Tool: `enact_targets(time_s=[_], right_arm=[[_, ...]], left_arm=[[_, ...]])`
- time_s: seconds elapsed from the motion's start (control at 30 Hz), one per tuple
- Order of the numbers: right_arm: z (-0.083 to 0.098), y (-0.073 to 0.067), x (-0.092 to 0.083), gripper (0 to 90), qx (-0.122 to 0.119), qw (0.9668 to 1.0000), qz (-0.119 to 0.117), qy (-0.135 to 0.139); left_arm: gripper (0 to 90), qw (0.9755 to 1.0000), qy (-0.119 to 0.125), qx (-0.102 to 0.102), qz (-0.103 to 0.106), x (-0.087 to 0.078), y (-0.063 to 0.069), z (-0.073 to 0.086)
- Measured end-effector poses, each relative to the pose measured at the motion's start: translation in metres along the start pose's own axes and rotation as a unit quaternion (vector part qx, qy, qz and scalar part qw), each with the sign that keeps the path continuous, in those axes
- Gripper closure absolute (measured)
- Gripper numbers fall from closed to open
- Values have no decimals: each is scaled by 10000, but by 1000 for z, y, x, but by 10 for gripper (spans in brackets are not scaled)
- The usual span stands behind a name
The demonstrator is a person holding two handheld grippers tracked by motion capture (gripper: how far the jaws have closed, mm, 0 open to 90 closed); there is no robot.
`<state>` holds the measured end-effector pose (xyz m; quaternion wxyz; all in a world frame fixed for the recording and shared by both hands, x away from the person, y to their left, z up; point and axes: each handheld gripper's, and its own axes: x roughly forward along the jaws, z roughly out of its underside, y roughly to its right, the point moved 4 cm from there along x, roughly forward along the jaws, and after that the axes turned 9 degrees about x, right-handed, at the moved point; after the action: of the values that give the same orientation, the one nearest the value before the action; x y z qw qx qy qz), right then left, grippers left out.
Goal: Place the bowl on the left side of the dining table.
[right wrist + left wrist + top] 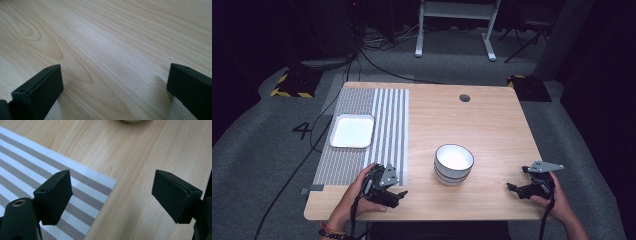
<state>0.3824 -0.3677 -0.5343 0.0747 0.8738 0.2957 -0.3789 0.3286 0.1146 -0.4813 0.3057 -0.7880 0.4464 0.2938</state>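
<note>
A white bowl (454, 163) with dark rim lines stands on the wooden table (492, 125), right of centre near the front. A white square plate (352, 131) rests on a grey striped placemat (389, 125) at the left. My left gripper (402, 195) is held at the mat's front right corner, open and holding nothing; in its own view my left gripper (112, 195) has its jaws wide apart over the placemat (37, 165) corner. My right gripper (512, 188) rests near the front right edge, open; my right gripper (115, 87) shows bare wood between its jaws.
A round cable hole (464, 98) sits in the table near the far edge. Beyond the table stand a white desk frame (457, 25) and floor cables. The bowl's base (131, 121) peeks in at the top of the left gripper view.
</note>
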Motion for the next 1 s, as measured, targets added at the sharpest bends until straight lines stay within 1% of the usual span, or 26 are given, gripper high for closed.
enact_targets(time_s=[0.03,0.13,0.17,0.2,0.23,0.27,0.3,0.33,0.37,0.4,0.43,0.47,0.5,0.53,0.57,0.6,0.63,0.67,0.7,0.77,0.8,0.87,0.9,0.93,0.97,1.0], right_arm=[[0,0,0,5,-4,10000,-3,0],[0,0,0,5,-9,10000,-16,9],[0,0,0,6,-20,10000,-20,-5],[0,0,0,6,-19,10000,-22,-2],[0,0,0,5,-19,10000,-23,1],[0,0,0,5,-19,10000,-23,1],[0,0,0,6,-15,10000,-33,3],[0,0,0,6,-15,10000,-33,3],[0,0,0,5,-21,10000,-39,1],[0,0,0,5,-21,10000,-39,1],[0,0,0,5,-35,10000,-49,13],[0,0,0,5,-35,10000,-49,13],[0,0,0,5,-32,10000,-51,13],[0,0,0,5,-31,10000,-51,12],[0,0,0,5,-32,10000,-52,13],[0,0,0,5,-32,10000,-53,13],[0,0,0,5,-42,10000,-55,4],[0,0,0,5,-42,10000,-55,4],[0,1,0,5,-69,9999,-73,-19],[0,1,0,5,-72,9999,-76,-19],[0,1,0,5,-72,9999,-76,-19],[0,1,0,5,-72,9999,-76,-20],[0,1,0,5,-73,9999,-76,-20],[0,1,0,5,-74,9999,-74,-18],[0,1,0,5,-73,9999,-75,-17],[0,1,0,5,-73,9999,-75,-17]], left_arm=[[166,10000,0,22,18,0,-1,-5],[166,10000,8,53,42,1,-1,-9],[167,9999,-10,160,38,3,-1,-13],[166,9999,-10,160,38,3,-1,-13],[166,9998,32,197,96,3,0,-18],[167,9998,32,197,96,3,0,-18],[168,9995,94,251,140,2,0,-23],[166,9995,94,251,140,2,0,-23],[167,9992,184,303,173,2,0,-29],[167,9992,184,303,173,2,0,-29],[167,9990,188,374,177,2,0,-35],[167,9990,188,374,177,2,0,-35],[167,9987,229,424,166,3,-1,-41],[167,9984,214,477,200,4,-1,-44],[167,9981,279,479,250,5,0,-47],[169,9981,279,479,250,5,0,-47],[171,9980,230,542,252,7,0,-52],[168,9980,230,542,252,7,0,-52],[167,9974,308,580,288,7,0,-59],[171,9970,316,657,256,6,0,-65],[169,9970,316,657,256,6,0,-65],[166,9965,373,684,287,6,0,-72],[170,9959,332,787,284,6,0,-78],[167,9959,332,787,284,6,0,-78],[167,9954,311,839,336,5,0,-83],[170,9954,311,839,336,5,0,-83]])
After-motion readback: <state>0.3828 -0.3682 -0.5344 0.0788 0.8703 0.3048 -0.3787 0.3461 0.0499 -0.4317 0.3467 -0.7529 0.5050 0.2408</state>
